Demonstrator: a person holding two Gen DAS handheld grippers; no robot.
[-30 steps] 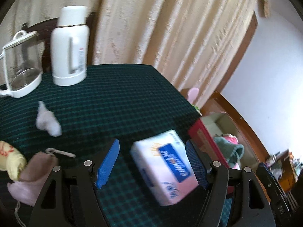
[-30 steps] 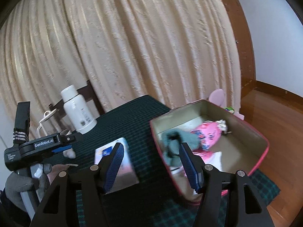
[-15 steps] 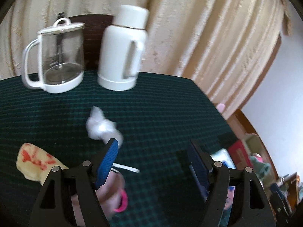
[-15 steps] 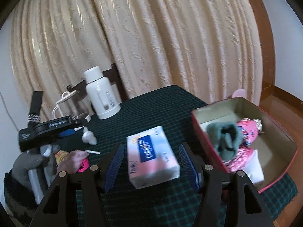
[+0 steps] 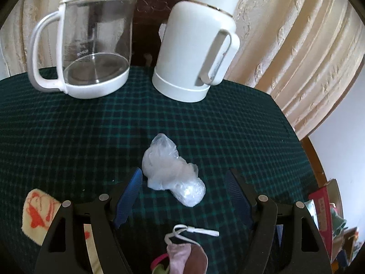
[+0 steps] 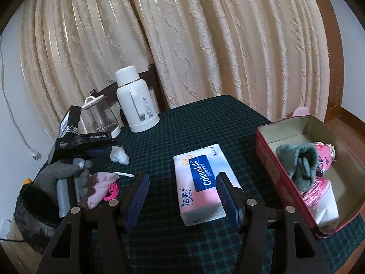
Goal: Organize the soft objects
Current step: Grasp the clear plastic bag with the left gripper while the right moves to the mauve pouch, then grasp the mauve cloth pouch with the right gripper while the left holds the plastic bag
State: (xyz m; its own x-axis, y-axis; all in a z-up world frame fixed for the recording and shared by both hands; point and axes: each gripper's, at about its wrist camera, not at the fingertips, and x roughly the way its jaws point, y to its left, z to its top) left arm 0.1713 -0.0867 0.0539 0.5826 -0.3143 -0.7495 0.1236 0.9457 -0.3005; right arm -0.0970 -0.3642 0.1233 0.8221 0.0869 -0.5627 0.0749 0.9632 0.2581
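A crumpled clear plastic bag [image 5: 171, 171] lies on the green checked tablecloth [image 5: 205, 137], between the blue pads of my open, empty left gripper [image 5: 184, 178]. It also shows in the right wrist view [image 6: 119, 155]. A pink pouch with a white cord [image 5: 182, 251] lies just below the jaws, and a yellow cloth with red print [image 5: 38, 212] is at lower left. My right gripper [image 6: 182, 182] is open over a pink and blue tissue pack [image 6: 200, 182]. A red box [image 6: 269, 157] at right holds a green sock [image 6: 298, 164] and pink items.
A glass kettle [image 5: 91, 45] and a white thermos jug [image 5: 198, 45] stand at the table's far edge before a dark chair and beige curtain [image 6: 205, 34]. The left gripper body [image 6: 86, 137] and gloved hand show at left. The table edge drops off at right.
My left gripper swung left from the tissue pack and moved forward, so the plastic bag now sits between its jaws. My right gripper drew back from the box and faces the tissue pack.
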